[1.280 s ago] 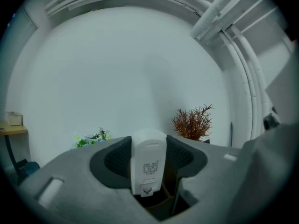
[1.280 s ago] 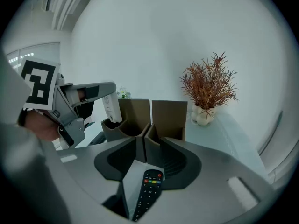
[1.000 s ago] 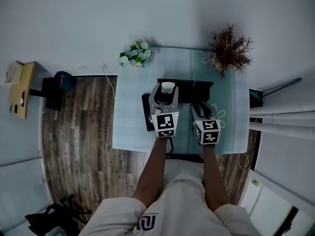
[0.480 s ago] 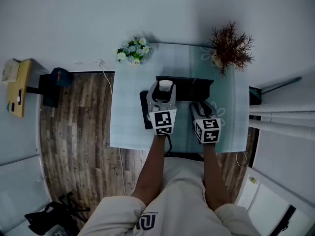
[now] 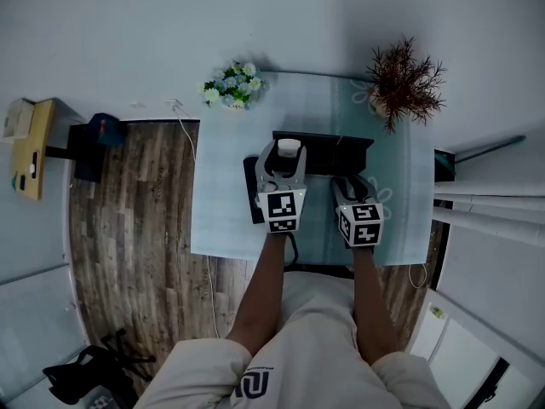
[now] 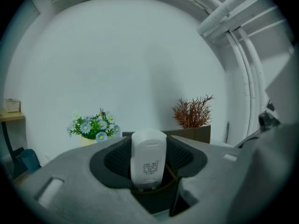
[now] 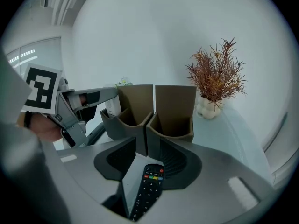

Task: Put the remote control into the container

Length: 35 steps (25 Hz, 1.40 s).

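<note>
A white remote stands upright between the jaws of my left gripper, which is shut on it. In the left gripper view the remote shows its labelled back, its lower end over a dark opening. The dark two-compartment container stands on the table; in the right gripper view the white remote hangs at the left edge of the container. A black remote lies on the table between the jaws of my right gripper, which is open, with a gap on the remote's left side.
A vase of blue and white flowers stands at the back left of the pale table, and a reddish dried plant at the back right. A flat black object lies left of my left gripper. Wooden floor lies to the left.
My left gripper has sunk slightly with the white remote toward the container. The right gripper has stayed where it was.
</note>
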Available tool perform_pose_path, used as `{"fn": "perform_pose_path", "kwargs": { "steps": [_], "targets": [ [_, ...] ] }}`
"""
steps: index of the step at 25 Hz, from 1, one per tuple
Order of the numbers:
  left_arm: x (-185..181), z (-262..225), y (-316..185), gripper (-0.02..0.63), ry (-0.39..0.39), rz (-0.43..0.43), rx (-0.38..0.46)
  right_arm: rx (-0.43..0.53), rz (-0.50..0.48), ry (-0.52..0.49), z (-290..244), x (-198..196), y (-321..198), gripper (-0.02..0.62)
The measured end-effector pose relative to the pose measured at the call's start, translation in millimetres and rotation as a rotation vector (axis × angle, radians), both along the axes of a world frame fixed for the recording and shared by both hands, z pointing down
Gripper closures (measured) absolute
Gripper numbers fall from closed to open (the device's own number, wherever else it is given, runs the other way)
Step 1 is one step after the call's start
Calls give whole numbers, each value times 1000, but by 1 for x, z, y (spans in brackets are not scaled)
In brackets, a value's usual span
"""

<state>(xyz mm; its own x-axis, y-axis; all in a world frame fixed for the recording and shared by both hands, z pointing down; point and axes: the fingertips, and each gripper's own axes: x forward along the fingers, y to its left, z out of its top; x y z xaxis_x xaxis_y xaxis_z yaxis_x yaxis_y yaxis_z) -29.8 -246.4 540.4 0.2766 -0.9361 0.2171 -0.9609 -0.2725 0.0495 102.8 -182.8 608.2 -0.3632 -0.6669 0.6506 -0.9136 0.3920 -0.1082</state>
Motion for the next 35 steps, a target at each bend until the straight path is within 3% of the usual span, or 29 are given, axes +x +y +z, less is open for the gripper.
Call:
{"fn": "perform_pose_path", "kwargs": {
  "steps": [16,24,33,35],
  "targets": [
    [-1,25,2,367,-1,6,-63,-8,14,-2,4,0,-4,428],
    [-1,41,6,367,-43,-3,-109,-9,19,3,4,2,-3,428],
    [-3,40,5,365,-54,-19,-97,-7,19,8,3,0,-2,423],
    [-4,37,5,324,-59,-35,-82,-6,17,8,2,-1,-2,423]
  ]
}}
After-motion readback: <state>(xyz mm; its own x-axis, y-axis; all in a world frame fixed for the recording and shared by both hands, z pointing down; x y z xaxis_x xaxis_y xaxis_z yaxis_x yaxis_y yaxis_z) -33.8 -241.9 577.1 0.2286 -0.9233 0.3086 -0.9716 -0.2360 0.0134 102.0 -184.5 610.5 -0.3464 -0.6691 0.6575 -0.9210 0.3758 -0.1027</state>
